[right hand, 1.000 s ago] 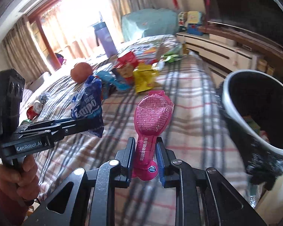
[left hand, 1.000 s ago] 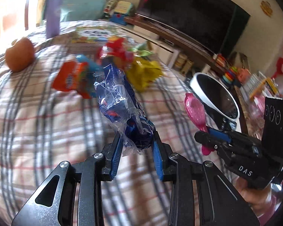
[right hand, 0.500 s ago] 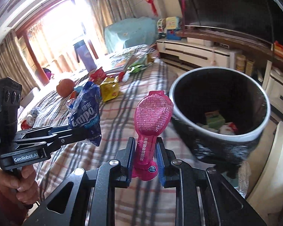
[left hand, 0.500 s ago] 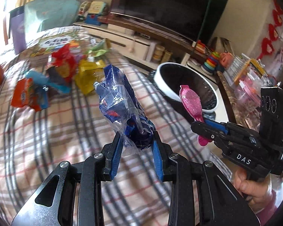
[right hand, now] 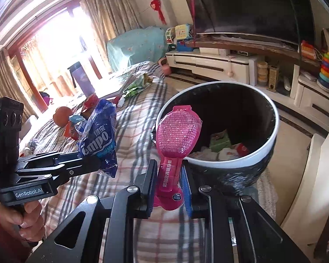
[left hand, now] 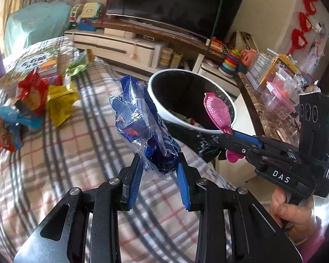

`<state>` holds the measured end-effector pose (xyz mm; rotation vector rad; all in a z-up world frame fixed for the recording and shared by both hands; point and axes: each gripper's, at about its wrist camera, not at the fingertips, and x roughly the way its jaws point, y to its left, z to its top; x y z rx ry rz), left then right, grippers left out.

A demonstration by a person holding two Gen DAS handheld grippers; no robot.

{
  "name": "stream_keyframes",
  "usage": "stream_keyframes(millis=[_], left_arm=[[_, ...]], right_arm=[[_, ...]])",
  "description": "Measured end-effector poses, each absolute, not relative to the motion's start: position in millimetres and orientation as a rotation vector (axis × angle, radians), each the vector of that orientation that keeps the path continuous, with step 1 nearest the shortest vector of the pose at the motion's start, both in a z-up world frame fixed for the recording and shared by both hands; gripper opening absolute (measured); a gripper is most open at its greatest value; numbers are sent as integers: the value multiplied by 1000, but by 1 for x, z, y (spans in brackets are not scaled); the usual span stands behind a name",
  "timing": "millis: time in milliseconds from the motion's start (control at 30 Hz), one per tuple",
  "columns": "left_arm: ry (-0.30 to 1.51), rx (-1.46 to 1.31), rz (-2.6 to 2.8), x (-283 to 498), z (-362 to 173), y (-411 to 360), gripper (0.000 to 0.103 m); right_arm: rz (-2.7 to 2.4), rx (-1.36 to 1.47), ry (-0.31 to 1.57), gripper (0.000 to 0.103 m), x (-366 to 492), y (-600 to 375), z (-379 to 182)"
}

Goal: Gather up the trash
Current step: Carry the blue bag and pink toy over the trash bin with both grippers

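Note:
My left gripper [left hand: 159, 166] is shut on a crumpled blue plastic wrapper [left hand: 142, 122], held above the plaid bed just left of the trash bin [left hand: 164, 114]; the wrapper also shows in the right wrist view [right hand: 98, 140]. My right gripper [right hand: 167, 186] is shut on a pink spoon-shaped plastic package [right hand: 177, 135], whose head overlaps the near rim of the black, white-rimmed bin [right hand: 272, 135]. The package also shows in the left wrist view [left hand: 217, 109], over the bin's opening. Trash lies in the bin's bottom.
Several snack wrappers, red [left hand: 30, 89], yellow [left hand: 59, 103] and orange-blue [left hand: 4, 133], lie on the plaid bedcover [left hand: 54, 164]. An orange fruit [right hand: 62, 116] and a purple bottle [right hand: 81, 79] sit farther back. A TV stand [right hand: 219, 63] and a toy shelf [left hand: 280, 83] lie beyond the bin.
Both grippers have swung right, away from the wrapper pile and toward the bin. The bin is now closer and the pink package is over its near rim. Both grips are unchanged.

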<state>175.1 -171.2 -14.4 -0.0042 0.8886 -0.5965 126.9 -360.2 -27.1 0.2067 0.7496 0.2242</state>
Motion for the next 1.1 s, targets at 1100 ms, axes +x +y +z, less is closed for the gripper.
stream_keyframes(millis=[1100], left_arm=[[915,71,-692,222,-9,-254,29]], right_arm=[[123,244,744,22,164,-423,-23]])
